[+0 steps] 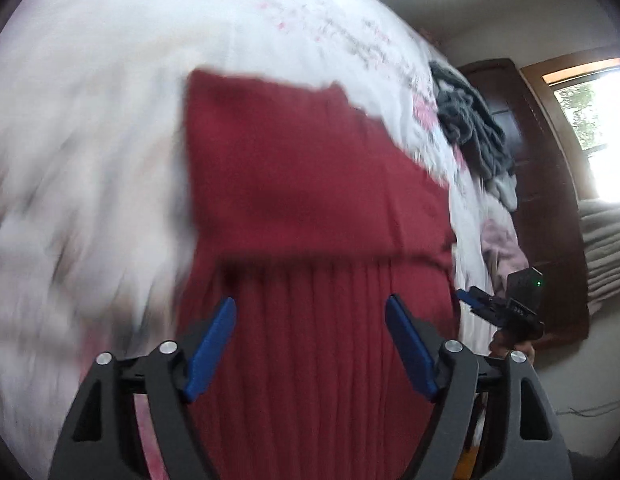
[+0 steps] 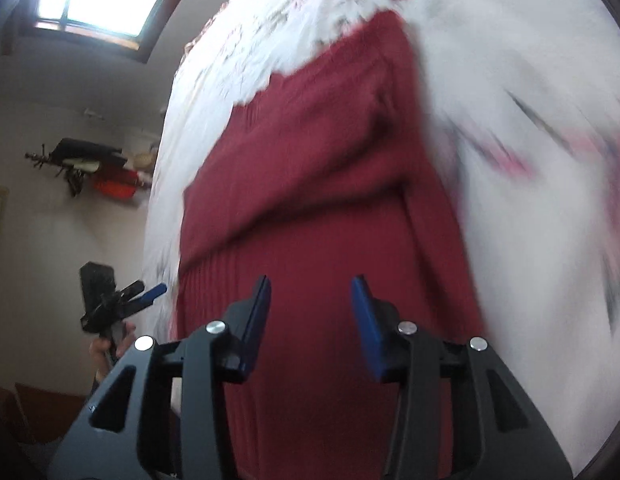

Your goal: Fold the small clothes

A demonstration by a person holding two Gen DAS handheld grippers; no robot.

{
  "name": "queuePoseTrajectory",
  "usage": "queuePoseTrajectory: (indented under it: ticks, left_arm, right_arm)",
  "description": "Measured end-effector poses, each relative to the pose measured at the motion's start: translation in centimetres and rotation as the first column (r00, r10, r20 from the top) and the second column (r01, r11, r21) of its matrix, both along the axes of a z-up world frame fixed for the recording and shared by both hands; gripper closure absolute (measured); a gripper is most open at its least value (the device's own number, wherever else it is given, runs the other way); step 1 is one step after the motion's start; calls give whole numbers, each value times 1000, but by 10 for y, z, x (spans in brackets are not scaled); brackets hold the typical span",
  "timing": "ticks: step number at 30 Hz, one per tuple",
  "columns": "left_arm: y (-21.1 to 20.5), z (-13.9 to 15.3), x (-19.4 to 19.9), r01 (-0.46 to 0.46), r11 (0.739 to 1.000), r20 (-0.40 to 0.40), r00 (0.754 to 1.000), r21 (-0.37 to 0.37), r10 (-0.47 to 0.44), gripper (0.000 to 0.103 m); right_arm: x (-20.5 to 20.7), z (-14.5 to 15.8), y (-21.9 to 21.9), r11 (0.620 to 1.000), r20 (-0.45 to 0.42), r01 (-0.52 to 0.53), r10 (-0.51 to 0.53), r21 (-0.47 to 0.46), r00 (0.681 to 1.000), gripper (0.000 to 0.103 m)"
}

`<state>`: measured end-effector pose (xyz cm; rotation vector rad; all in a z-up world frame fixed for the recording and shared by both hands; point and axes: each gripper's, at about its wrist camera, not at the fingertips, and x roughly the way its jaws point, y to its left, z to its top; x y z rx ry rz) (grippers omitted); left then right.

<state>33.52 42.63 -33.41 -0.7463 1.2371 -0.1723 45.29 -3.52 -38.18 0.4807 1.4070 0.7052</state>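
Both claws gape empty: left claw (image 1: 310, 344), right claw (image 2: 310, 320). Each hovers over a folded red ribbed garment (image 1: 310, 184) on the floral bedsheet (image 1: 110, 80).

Floral bedspread (image 1: 110, 80); red ribbed garment (image 1: 310, 200) folded flat; grey clothes pile (image 1: 470, 124)

Left gripper (image 1: 310, 312): black frame, blue fingers (image 1: 214, 344) spread wide apart, gripping nothing.
Right gripper (image 2: 310, 296): black frame, blue fingers (image 2: 368, 320) parted, gripping nothing.
Hand (image 2: 104, 354): partly visible at the far left, gripping the left gripper's handle.
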Motion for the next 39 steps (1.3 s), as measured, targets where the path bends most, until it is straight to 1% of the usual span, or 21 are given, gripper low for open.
queuePoseTrajectory:
  ticks: [2, 3, 4, 7, 9, 11, 12, 15, 17, 18, 20, 23, 25, 27, 29, 33, 36, 38, 39]
  left_arm:
    - [-1, -3, -40, 9, 1000, -26, 1000, -4, -9, 26]
    - [-2, -4, -62, 5, 1000, -38, 999, -15, -6, 26]
    - [-2, -7, -89, -9, 999, -54, 998, -36, 7, 26]
    - [-5, -19, -147, -68, 993, -103, 993, -101, 57, 26]
    - [-8, -23, -172, -82, 991, -121, 990, -109, 69, 26]
    - [-13, -30, -192, -94, 986, -150, 986, -135, 73, 26]
    - [-16, -34, -197, -96, 984, -163, 984, -152, 71, 26]
    - [-31, -42, -204, -86, 985, -186, 981, -152, 56, 26]
    - [-35, -46, -208, -95, 982, -202, 978, -163, 61, 26]
    - [-36, -48, -210, -101, 981, -206, 976, -164, 66, 26]
    - [-39, -51, -209, -113, 978, -213, 974, -175, 75, 25]
    - [-45, -59, -214, -133, 971, -241, 967, -199, 83, 25]
    - [-52, -60, -217, -122, 972, -245, 967, -200, 71, 25]
    - [-60, -62, -219, -116, 972, -246, 967, -205, 64, 25]
    - [-66, -62, -218, -116, 970, -247, 967, -212, 61, 25]
    - [-82, -60, -211, -77, 968, -228, 973, -239, 21, 25]
    - [-87, -63, -208, -65, 973, -230, 973, -222, 13, 26]
    - [-84, -68, -209, -92, 968, -242, 970, -232, 35, 28]
    - [-82, -69, -209, -106, 966, -245, 968, -238, 46, 32]
  right_arm:
    - [-25, 2, -22, 1000, -35, -15, 14, -23, 999, 56]
    - [-44, 2, -42, 999, -54, -15, 13, -40, 998, 55]
    - [-63, -1, -59, 998, -84, -16, 12, -56, 996, 55]
    - [-103, -5, -97, 995, -127, 4, -16, -98, 992, 55]
    - [-129, -11, -120, 994, -162, 39, -56, -103, 985, 55]
    - [-143, -17, -130, 994, -190, 56, -74, -98, 979, 55]
    - [-151, -21, -132, 993, -204, 65, -83, -94, 975, 55]
    - [-174, -28, -133, 995, -226, 57, -73, -78, 971, 56]
    - [-178, -29, -122, 997, -230, 42, -57, -71, 972, 56]
    - [-182, -30, -132, 997, -229, 37, -53, -75, 972, 55]
    - [-189, -34, -125, 996, -237, 33, -51, -80, 970, 55]
    - [-192, -38, -122, 996, -253, 19, -39, -83, 967, 55]
    - [-196, -39, -118, 997, -259, 12, -33, -81, 965, 55]
    - [-197, -39, -108, 996, -264, 11, -33, -84, 964, 54]
    - [-200, -39, -108, 996, -268, 19, -41, -82, 962, 54]
    - [-206, -38, -102, 998, -265, 17, -34, -66, 964, 54]
    - [-207, -39, -98, 997, -261, 19, -36, -70, 965, 54]
    - [-206, -41, -95, 997, -270, 34, -52, -72, 961, 54]
    - [-205, -42, -96, 997, -276, 43, -60, -69, 959, 54]
